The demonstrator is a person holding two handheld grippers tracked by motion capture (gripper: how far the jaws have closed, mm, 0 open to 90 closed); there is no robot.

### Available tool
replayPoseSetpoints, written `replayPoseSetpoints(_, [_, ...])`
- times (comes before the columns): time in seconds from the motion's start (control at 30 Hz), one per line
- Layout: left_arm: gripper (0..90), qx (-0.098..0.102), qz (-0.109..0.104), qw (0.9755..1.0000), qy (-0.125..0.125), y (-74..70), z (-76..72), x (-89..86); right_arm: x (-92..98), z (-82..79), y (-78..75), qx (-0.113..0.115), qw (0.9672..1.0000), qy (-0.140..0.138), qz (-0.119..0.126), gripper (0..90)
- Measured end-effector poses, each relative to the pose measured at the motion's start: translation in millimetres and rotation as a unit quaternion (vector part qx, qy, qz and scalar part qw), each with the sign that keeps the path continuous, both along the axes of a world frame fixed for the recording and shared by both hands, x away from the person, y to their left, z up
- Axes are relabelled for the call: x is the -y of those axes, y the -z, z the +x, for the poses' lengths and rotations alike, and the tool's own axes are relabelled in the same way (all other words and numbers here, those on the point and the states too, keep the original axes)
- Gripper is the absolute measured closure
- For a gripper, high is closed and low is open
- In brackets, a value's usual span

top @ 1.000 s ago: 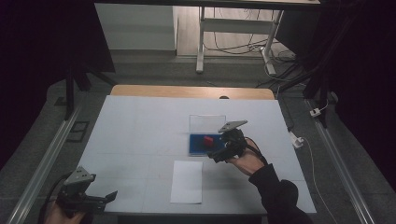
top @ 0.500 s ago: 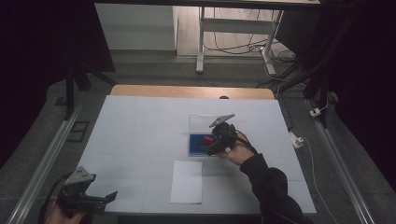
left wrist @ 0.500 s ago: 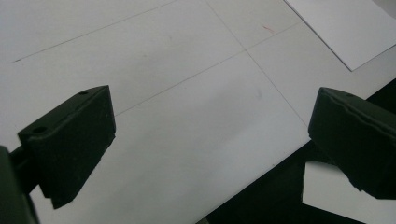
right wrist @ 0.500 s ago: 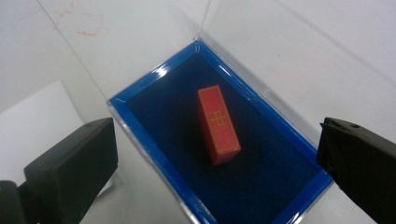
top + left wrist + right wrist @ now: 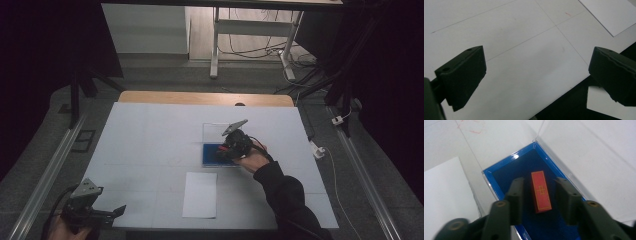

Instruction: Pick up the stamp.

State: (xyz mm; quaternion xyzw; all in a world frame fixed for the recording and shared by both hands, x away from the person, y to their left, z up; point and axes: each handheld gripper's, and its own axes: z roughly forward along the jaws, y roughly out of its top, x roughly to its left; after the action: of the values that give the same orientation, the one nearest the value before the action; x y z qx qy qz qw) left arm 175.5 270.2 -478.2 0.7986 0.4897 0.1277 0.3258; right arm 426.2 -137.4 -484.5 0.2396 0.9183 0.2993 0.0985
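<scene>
A clear box with a blue lining (image 5: 506, 173) lies open on the white table, its clear lid (image 5: 564, 140) folded back. A red block with gold lines (image 5: 541, 191) lies on the blue lining. My right gripper (image 5: 539, 182) reaches down into the box, one jaw on each side of the block. The jaws have just been closing, and a narrow gap still shows on both sides. In the high view the right gripper (image 5: 220, 151) sits over the blue box (image 5: 207, 155). My left gripper (image 5: 117, 210) rests open at the table's front left edge, with nothing between its jaws (image 5: 536, 65).
A white sheet of paper (image 5: 200, 194) lies just in front of the box, toward the person. The table's front edge (image 5: 564, 92) runs right under the left gripper. A wooden strip (image 5: 205, 98) borders the far side, with cables on the floor beyond.
The right gripper moved a little left and down over the blue box, and its jaws narrowed around the red block. The left gripper kept still.
</scene>
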Motion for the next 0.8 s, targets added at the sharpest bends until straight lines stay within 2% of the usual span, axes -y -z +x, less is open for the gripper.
replayPoseSetpoints(0.1, [1.6,0.0,0.0,1.0,0.0,0.0,-0.2,0.3,0.7,0.9,-0.2,-0.002,1.0,-0.006,0.0,65.4])
replayPoseSetpoints(0.13, [1.6,0.0,0.001,1.0,0.0,0.0,-0.2,0.7,1.4,1.7,-0.2,-0.003,0.9999,-0.01,0.001,73.1])
replayPoseSetpoints(0.2, [1.6,0.0,0.001,1.0,0.001,0.0,-0.2,0.7,1.6,2.0,0.2,-0.001,0.9999,-0.013,-0.002,77.8])
replayPoseSetpoints(0.43, [1.7,0.0,0.0,1.0,0.001,0.0,-0.2,0.6,3.1,2.0,-0.5,-0.003,0.9999,-0.012,0.008,79.3])
replayPoseSetpoints(0.7, [1.7,0.002,0.001,1.0,0.001,-0.2,-0.7,0.7,4.6,-4.3,-13.2,0.003,0.9994,-0.009,0.034,79.4])
replayPoseSetpoints(0.8, [1.7,0.003,0.001,1.0,0.002,-0.4,-1.0,0.6,4.4,-6.8,-16.0,0.0,0.9993,-0.007,0.035,79.4])
